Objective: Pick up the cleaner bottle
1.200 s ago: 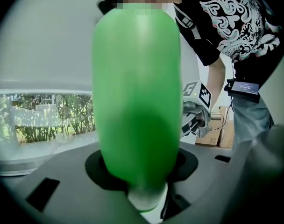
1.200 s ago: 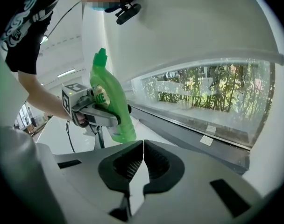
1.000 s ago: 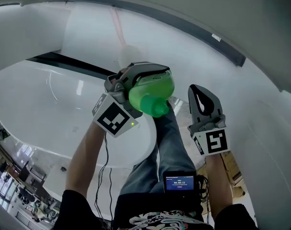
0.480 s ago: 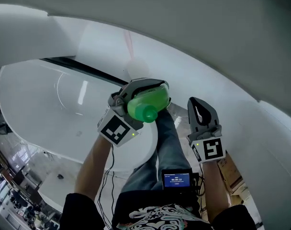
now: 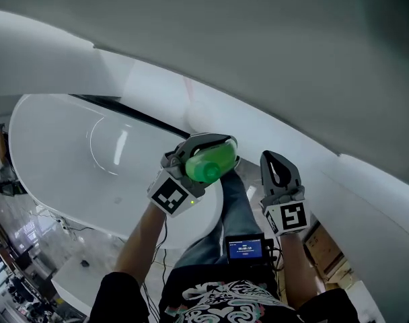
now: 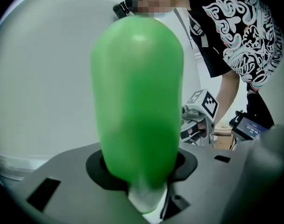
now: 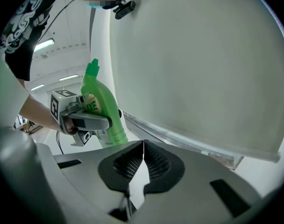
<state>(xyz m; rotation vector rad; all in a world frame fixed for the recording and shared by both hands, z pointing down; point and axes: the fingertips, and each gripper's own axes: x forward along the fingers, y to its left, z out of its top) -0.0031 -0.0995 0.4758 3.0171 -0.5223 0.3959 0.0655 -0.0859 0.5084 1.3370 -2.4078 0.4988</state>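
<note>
The green cleaner bottle point(image 5: 206, 165) is in the air, with my left gripper point(image 5: 216, 147) shut on its body. Those jaws have just closed a little tighter, with the bottle between them. In the left gripper view the bottle point(image 6: 137, 97) fills the middle, rising out of the jaws. The right gripper view shows the bottle point(image 7: 99, 97) upright with its cap on top, and the left gripper point(image 7: 93, 120) clamped across its label. My right gripper point(image 5: 280, 170) hangs just to the right of the bottle, not touching it. Its jaws point(image 7: 142, 155) are shut with nothing between them.
A white oval basin point(image 5: 63, 153) lies below at the left, with a dark strip point(image 5: 134, 113) along its far edge. A pale curved wall point(image 5: 272, 66) rises behind. The person's jeans leg point(image 5: 237, 207), a small screen point(image 5: 245, 249) and a cardboard box point(image 5: 322, 247) are below.
Both hands have risen, and the bottle has stayed in the left gripper. The head view has swung up to take in more of the wall. The right gripper has stayed shut.
</note>
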